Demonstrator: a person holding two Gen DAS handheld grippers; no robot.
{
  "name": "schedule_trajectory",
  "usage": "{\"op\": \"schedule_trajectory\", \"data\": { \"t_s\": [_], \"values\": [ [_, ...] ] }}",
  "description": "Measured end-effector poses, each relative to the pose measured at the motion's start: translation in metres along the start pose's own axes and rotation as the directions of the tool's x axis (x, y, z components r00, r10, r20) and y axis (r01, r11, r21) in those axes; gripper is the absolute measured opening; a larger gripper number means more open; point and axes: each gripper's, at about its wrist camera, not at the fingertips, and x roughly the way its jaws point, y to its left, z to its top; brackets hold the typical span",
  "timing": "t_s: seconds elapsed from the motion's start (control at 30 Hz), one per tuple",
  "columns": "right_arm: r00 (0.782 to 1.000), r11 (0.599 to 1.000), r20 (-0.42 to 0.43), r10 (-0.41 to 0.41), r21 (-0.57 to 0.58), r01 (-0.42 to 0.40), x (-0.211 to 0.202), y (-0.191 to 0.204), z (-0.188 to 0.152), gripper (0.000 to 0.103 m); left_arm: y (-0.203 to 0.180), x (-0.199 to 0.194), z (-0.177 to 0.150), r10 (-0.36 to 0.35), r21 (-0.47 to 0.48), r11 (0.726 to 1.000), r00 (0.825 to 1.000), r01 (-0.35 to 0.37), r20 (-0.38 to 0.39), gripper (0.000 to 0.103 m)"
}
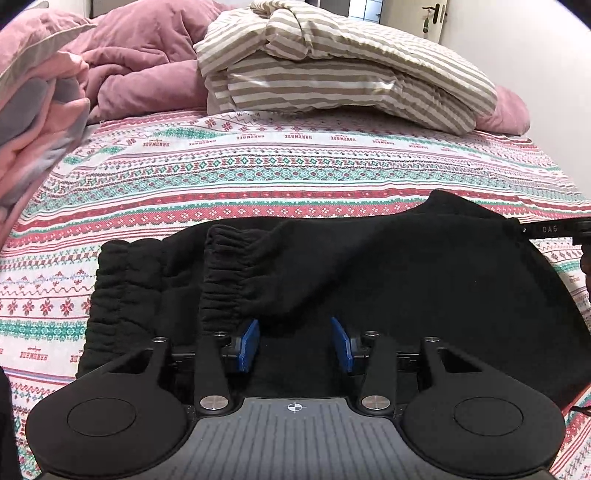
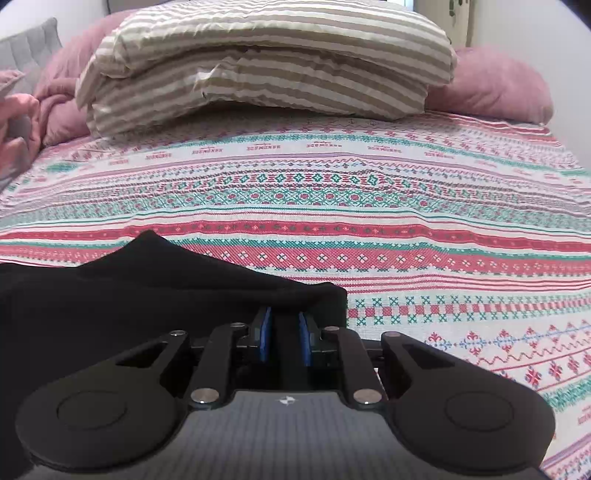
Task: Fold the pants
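Note:
Black sweatpants [image 1: 369, 266] lie folded on the patterned bedsheet [image 1: 258, 173], the two elastic cuffs [image 1: 221, 273] at the left end. My left gripper [image 1: 294, 341] is open, its blue pads apart over the near edge of the pants by the cuffs. In the right wrist view the pants [image 2: 147, 288] fill the lower left. My right gripper [image 2: 283, 334] is shut on the pants' right-hand edge, the black cloth pinched between its blue pads. The right gripper's tip shows at the right edge of the left wrist view [image 1: 554, 229].
A striped beige duvet [image 1: 332, 70] is piled at the head of the bed on pink bedding [image 1: 140, 62]. Pink and grey cloth [image 1: 33, 122] lies at the left. A door [image 1: 417, 14] is far right. Bare sheet [image 2: 443, 258] spreads to the right of the pants.

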Motion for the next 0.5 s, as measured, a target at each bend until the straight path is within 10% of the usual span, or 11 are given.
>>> {"op": "schedule_trajectory", "data": {
  "t_s": [0.33, 0.5],
  "values": [
    [0.997, 0.998, 0.082, 0.004, -0.056, 0.001, -0.046, 0.04, 0.002, 0.079, 0.042, -0.027, 0.011, -0.124, -0.191, 0.973, 0.991, 0.13, 0.043, 0.044],
    [0.993, 0.992, 0.096, 0.062, -0.119, -0.051, -0.066, 0.072, -0.012, 0.082, 0.074, -0.053, 0.013, -0.03, -0.263, 0.963, 0.992, 0.06, 0.119, 0.065]
  ]
}}
